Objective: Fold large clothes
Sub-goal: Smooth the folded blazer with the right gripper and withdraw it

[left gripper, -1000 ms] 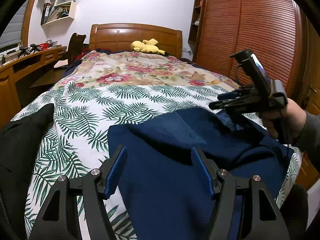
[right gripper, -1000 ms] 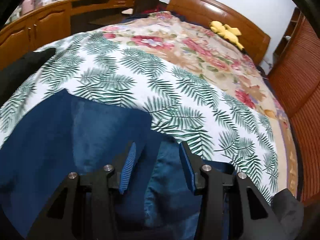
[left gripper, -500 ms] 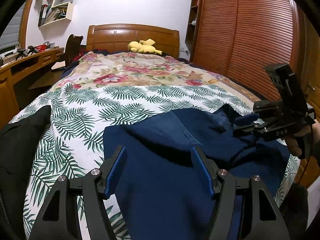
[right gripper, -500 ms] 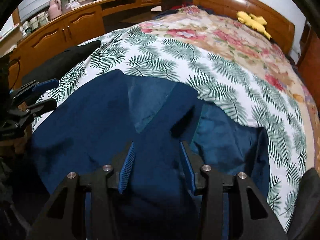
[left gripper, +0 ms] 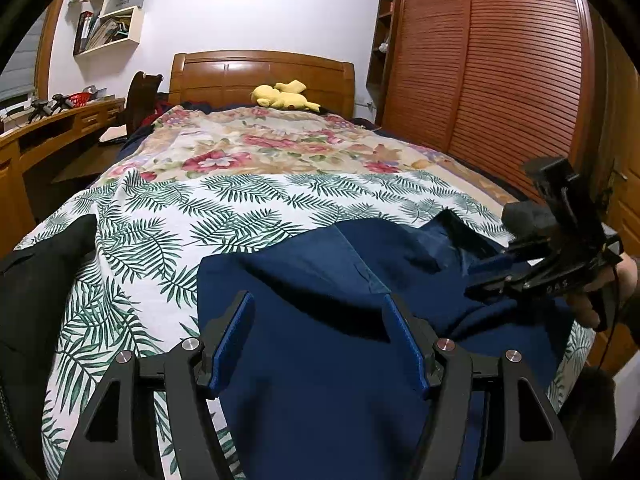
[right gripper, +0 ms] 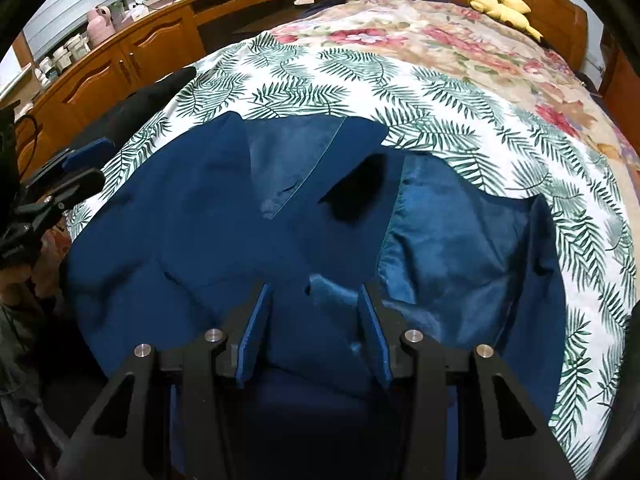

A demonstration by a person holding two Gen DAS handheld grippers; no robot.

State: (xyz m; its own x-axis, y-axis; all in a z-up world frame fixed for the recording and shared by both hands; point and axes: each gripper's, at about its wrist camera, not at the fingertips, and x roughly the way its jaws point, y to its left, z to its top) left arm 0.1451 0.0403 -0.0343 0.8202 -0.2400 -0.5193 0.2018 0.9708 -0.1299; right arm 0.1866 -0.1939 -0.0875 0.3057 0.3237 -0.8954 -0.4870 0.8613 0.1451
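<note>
A dark blue jacket (left gripper: pixel 320 360) lies spread on the near end of the bed, its shiny lining (right gripper: pixel 460 240) turned up on the right side. Low over the jacket's near part, my left gripper (left gripper: pixel 319 308) is open with nothing between its fingers. My right gripper (right gripper: pixel 314 292) points steeply down over the jacket's middle, jaws apart, only the cloth below showing in the gap. In the left wrist view the right gripper (left gripper: pixel 492 268) hangs over the jacket's right edge, held by a hand. The left gripper (right gripper: pixel 96 164) shows at the far left of the right wrist view.
The bed carries a palm-leaf sheet (left gripper: pixel 240 208) and a floral blanket beyond it. A black garment (left gripper: pixel 36 280) lies at the bed's left edge. A yellow plush toy (left gripper: pixel 284 98) rests by the headboard. A wooden desk (right gripper: pixel 132 52) runs along the left, a slatted wardrobe (left gripper: pixel 500 80) along the right.
My right gripper has drawn back toward the bed's near right edge and tipped further down, so the whole jacket now fills its view. The left gripper has stayed still.
</note>
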